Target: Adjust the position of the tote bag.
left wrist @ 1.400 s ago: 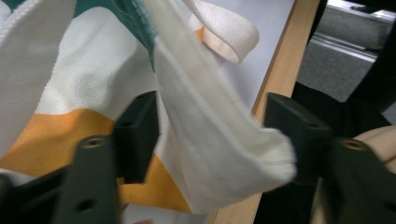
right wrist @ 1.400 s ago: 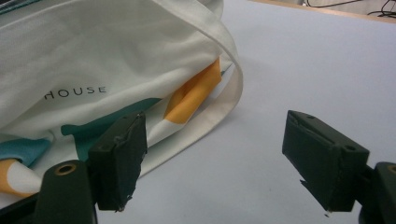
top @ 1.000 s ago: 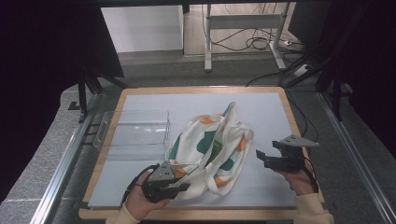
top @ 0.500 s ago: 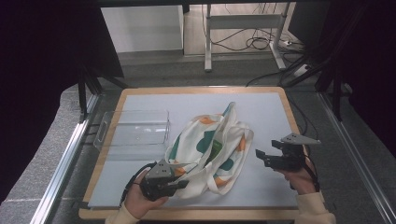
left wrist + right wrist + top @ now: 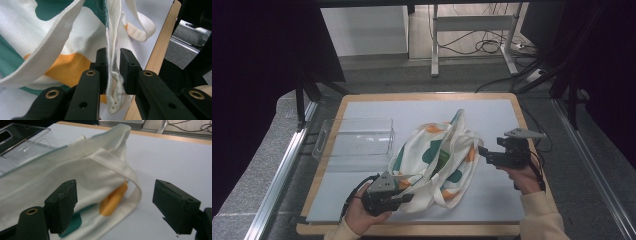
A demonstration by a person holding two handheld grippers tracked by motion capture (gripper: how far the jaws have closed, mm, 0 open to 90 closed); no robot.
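A cream tote bag (image 5: 437, 160) with green and orange patches lies crumpled mid-table, its mouth toward the far side. My left gripper (image 5: 404, 197) sits at the bag's near corner. In the left gripper view its jaws (image 5: 113, 60) pinch a folded cream hem (image 5: 112, 82) of the bag (image 5: 62, 45). My right gripper (image 5: 484, 152) hovers just right of the bag, raised off the mat. In the right gripper view it stands open (image 5: 118, 195), with the bag's looped strap (image 5: 132, 182) ahead of the jaws and nothing between the pads.
A clear plastic bin (image 5: 357, 137) stands left of the bag, also seen as the transparent box (image 5: 22, 142) at the far left. The grey mat lies on a wood-edged board (image 5: 532, 150). Metal rails run along both sides; cables lie on the floor beyond.
My right gripper has lifted and drifted slightly toward the bag. The left gripper stays where it was, holding the hem.
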